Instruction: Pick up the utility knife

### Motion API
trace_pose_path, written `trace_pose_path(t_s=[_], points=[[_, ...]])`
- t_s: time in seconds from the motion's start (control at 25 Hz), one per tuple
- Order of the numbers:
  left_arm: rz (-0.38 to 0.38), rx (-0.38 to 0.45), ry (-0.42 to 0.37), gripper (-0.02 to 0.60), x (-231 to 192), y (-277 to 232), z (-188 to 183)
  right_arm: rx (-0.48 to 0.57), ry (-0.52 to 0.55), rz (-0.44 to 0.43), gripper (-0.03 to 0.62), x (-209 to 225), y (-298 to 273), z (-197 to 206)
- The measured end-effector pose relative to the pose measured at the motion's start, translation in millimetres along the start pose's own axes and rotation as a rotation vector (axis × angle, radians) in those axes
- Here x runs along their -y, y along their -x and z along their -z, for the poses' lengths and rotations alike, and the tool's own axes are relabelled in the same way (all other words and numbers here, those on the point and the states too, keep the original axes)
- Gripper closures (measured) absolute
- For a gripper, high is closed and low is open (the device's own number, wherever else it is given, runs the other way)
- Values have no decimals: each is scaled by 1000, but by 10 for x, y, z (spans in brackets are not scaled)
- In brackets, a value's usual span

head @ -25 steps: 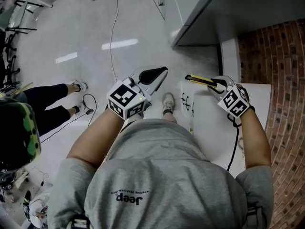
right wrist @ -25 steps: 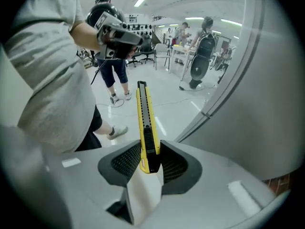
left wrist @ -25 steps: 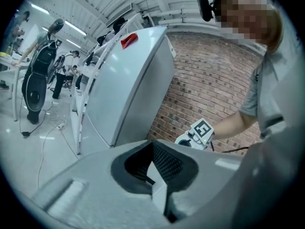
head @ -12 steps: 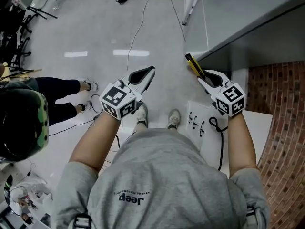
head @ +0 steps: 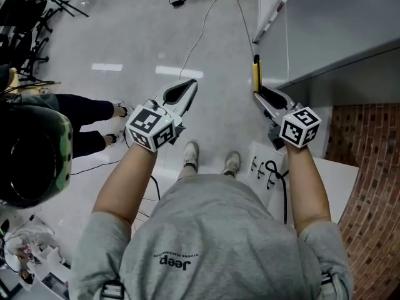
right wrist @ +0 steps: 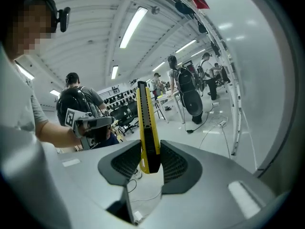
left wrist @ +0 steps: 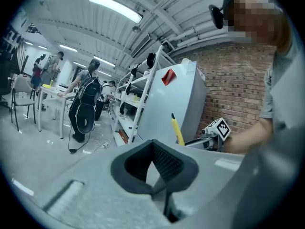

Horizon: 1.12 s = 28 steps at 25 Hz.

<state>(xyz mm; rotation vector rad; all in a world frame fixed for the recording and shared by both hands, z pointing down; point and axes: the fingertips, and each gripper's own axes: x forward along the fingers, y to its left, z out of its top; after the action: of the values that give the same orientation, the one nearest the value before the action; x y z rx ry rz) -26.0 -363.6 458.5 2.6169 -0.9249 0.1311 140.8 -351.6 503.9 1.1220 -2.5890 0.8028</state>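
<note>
Utility knife (head: 255, 74), a slim yellow-and-black plastic-bodied cutter, is clamped by its rear end in the right gripper (head: 259, 95), a grey two-jaw tool; the right gripper view shows both dark ribbed pads pressed against the knife's sides, with the body rising upright out of the jaws. The knife is held in the air above the pale grey polished floor (head: 125, 36), resting on no surface; its far end lies near the edge of a grey cabinet top (head: 337, 17).

Left gripper (head: 186, 86), a matching grey tool bearing a black-and-white marker cube (head: 150, 127), is held at a similar height, well apart from the right one; the left gripper view shows its jaws together at the tips, with nothing between them.

A white board (head: 337, 174) lies below the right forearm, beside a red brick wall (head: 375, 167); a black cable (head: 284, 192) runs along that forearm. The holder's pale shoes (head: 191, 155) stand on the floor between the two grippers; a second person's legs in dark trousers (head: 81, 108) show at left.
</note>
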Motion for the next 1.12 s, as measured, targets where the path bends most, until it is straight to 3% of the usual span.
trace_pose_path(t_s=[0.48,0.96,1.12], points=[[-20,52,11,583,-206,34,-245,146,-120,-90,457,-125,-225,-493],[9,66,55,583,-134,-32,-246,239,-288,-185,457,-136,-169,-637],[20,60,56,583,-77,-74,-218,232,-277,-192,457,-143,-154,-621]])
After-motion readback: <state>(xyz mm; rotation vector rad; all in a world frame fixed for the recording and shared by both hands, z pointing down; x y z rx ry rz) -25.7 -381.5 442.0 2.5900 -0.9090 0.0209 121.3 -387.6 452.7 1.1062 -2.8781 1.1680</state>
